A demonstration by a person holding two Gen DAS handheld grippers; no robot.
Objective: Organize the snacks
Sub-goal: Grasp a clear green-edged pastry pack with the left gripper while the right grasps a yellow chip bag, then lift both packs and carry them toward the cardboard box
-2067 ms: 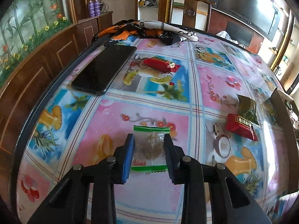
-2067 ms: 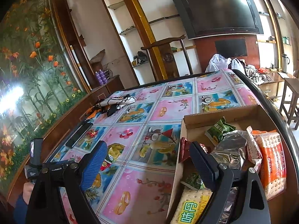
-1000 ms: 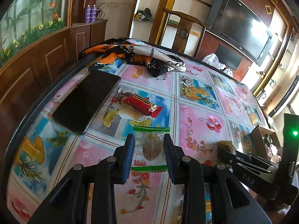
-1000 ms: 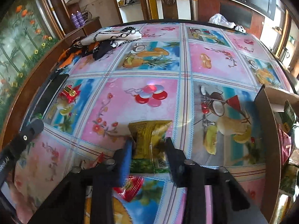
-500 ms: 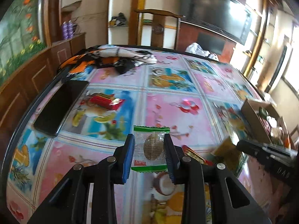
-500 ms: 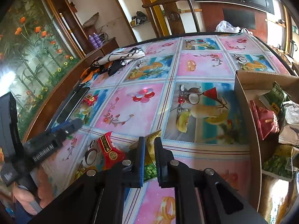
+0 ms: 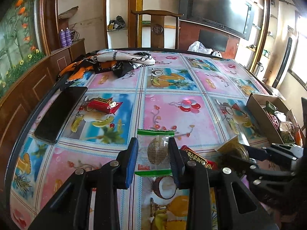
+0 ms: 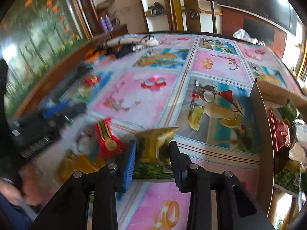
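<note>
Tablecloth (image 7: 168,113) with bright pink and blue fruit squares covers the big table, and everything sits on it. At the far end a patterned scarf (image 7: 117,61) lies in a heap, with a wooden chair (image 7: 156,26) standing behind it. Over on the right edge a cardboard box (image 7: 262,118) stands open, already holding several snack bags. A black phone (image 7: 59,113) lies flat near the left rim, and just beside it a red snack packet (image 7: 104,104) rests on a blue square, well apart from the box. The left gripper (image 7: 153,158) is clenched on a clear sweet wrapper with green ends (image 7: 155,149), a round brown sweet showing through it between the blue pads. Just past its right finger another red packet (image 7: 199,160) lies on the cloth. The right gripper (image 8: 152,159) has a yellow and green snack bag (image 8: 153,147) between its fingers; its jaws have just been opening, and in the blurred right wrist view I cannot tell whether the pads press the bag. That bag sits close beside the red packet (image 8: 107,140) and near the box wall (image 8: 262,134). The two grippers are near each other, the left one (image 8: 63,111) showing as a dark blur off to the side in the right wrist view.
</note>
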